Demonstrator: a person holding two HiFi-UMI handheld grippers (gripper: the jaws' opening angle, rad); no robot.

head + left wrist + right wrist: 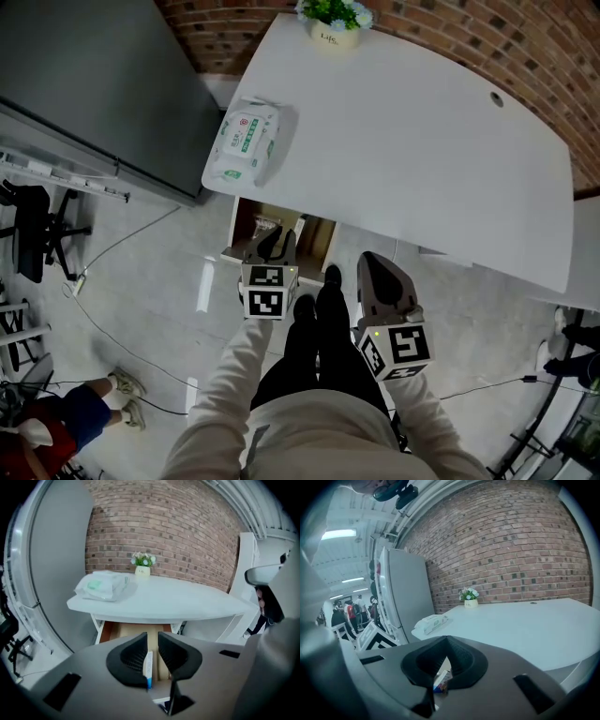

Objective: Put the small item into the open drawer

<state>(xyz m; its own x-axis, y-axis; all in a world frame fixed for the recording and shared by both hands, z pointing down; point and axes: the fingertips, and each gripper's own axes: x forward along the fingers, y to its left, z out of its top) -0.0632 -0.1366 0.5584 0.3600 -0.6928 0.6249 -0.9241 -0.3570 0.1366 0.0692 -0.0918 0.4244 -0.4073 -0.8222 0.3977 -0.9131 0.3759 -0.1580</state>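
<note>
The open drawer (246,217) juts out from under the white desk (412,141), its brown floor showing in the left gripper view (108,631). My left gripper (272,246) hangs over it. Its jaws (152,641) stand apart, and through the gap shows a small white item with a blue end (148,665), close to the left pad and clear of the right pad. It looks to lie down in the drawer. My right gripper (375,272) is to the drawer's right, fingertips together (447,641). A small colourful thing (440,681) shows in the hollow under them; I cannot tell whether it is held.
A pack of wet wipes (246,141) lies on the desk's left corner, and a small potted plant (335,23) stands at its far edge. A dark grey cabinet (94,84) stands left of the desk. Cables (103,328) run across the floor. The person's legs (317,347) are between the grippers.
</note>
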